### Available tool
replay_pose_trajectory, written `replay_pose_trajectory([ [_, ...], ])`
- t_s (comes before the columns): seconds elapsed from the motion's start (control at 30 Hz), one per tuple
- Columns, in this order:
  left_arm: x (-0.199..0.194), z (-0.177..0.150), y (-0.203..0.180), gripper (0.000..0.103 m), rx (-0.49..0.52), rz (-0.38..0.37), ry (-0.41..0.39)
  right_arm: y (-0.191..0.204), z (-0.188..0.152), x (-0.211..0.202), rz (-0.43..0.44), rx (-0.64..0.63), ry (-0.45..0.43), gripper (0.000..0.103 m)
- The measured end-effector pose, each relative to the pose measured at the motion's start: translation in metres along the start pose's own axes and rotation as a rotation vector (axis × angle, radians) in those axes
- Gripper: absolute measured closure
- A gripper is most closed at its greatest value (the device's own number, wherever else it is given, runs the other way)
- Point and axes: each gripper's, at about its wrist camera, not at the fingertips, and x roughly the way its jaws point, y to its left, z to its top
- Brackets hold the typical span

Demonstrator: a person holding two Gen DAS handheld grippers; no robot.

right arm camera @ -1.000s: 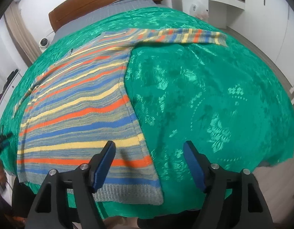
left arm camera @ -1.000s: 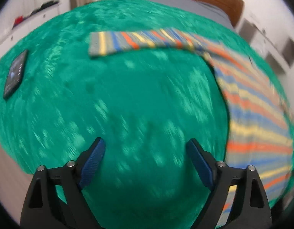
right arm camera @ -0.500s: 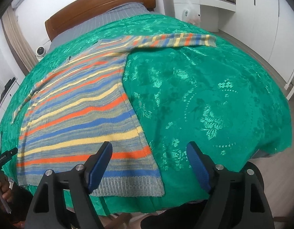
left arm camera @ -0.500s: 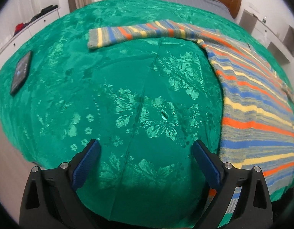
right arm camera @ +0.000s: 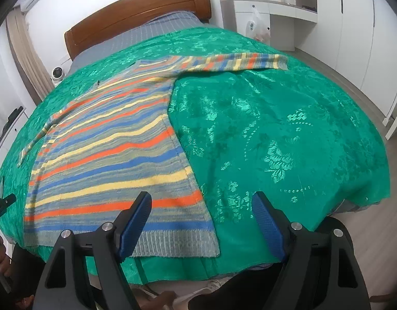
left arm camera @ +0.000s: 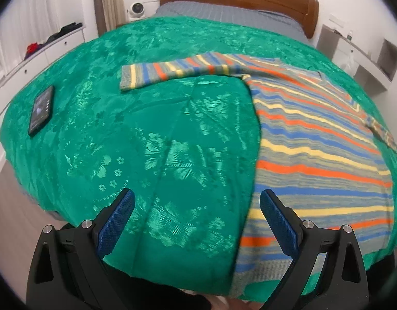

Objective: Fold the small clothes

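Green bedspread (left arm camera: 172,134) covered the bed, and the striped sweater (right arm camera: 108,160) lay flat on it with both sleeves spread out, so no fold was made yet. Fingers of the left gripper (left arm camera: 197,222) and right gripper (right arm camera: 202,226) stood apart, holding nothing.

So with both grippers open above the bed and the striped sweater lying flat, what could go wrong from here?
The striped sweater has its hem at the bed's near edge, so a pull toward the person might drag it off. The green bedspread looks slick and thin, so the right gripper or left gripper could pinch it along with the knit. The phone could get swept by a folded sleeve.
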Motion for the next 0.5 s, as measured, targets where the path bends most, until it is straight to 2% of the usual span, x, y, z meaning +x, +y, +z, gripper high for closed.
replay_pose_trajectory([
  [0.5,-0.027,-0.008,0.001,0.005,-0.014,-0.013,-0.045,0.019,0.000,-0.033,0.027,-0.061,-0.086,0.024],
])
